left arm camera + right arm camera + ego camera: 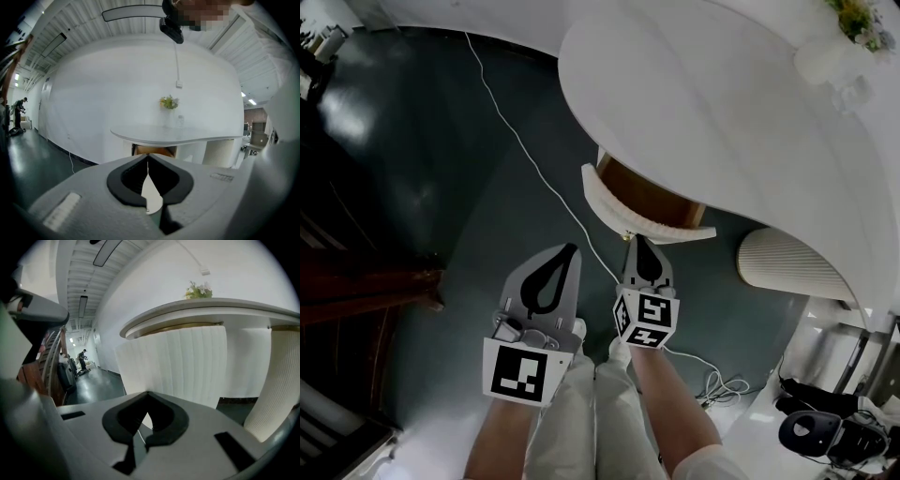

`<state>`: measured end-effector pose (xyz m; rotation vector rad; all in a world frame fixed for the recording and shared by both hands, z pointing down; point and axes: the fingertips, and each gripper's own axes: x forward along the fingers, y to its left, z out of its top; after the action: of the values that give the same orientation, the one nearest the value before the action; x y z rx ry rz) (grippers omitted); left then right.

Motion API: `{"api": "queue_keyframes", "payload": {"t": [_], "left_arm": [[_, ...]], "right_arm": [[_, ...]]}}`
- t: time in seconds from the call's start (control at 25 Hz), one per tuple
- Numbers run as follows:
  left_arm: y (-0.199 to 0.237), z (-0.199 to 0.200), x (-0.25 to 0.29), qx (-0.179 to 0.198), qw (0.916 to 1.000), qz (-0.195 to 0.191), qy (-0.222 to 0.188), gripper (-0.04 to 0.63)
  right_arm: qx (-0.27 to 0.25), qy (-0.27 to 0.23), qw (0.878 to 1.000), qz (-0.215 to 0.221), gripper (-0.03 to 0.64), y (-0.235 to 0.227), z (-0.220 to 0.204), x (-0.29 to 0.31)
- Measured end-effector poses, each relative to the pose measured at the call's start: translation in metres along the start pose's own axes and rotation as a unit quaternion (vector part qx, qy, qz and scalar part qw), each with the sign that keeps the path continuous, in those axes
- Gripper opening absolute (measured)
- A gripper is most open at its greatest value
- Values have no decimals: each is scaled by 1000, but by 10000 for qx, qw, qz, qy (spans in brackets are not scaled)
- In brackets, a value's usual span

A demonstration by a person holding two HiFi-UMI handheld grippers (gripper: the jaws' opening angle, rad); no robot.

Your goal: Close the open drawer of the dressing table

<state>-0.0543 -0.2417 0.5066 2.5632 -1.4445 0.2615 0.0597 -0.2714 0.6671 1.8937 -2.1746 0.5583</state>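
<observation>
— Drawer (pixel 602 195) first: where was it?
— One drawer, pulled out from under the white dressing table (pixel 703 103). Its ribbed front stood just ahead of the right gripper's (pixel 639 242) fingertips; I couldn't tell whether they touched.
— And the fingers?
— Both pairs were pressed together, with nothing between them. The left gripper (pixel 570 248) hung beside the right, farther from the drawer.
— Labels?
— Square black-and-white markers on the two cubes. One white cable (pixel 530 155) ran over the floor between the two pairs of fingertips.
</observation>
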Motion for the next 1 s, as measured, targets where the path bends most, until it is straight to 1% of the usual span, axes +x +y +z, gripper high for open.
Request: {"api": "queue_keyframes", "payload": {"t": [0.32, 0.52, 0.76, 1.0], "left_arm": [[1, 3, 5, -24, 10000, 18, -22, 17], [1, 3, 10, -39, 10000, 62, 22, 17], [1, 1, 13, -41, 10000, 64, 36, 17], [-2, 1, 18, -25, 10000, 54, 70, 17]], "right_arm": [[-373, -25, 9990, -238, -2, -12, 10, 12], [-235, -90, 9993, -260, -2, -22, 18, 23], [-94, -144, 9990, -405, -2, -33, 24, 36], [-144, -154, 9980, -588, -3, -45, 33, 50]]}}
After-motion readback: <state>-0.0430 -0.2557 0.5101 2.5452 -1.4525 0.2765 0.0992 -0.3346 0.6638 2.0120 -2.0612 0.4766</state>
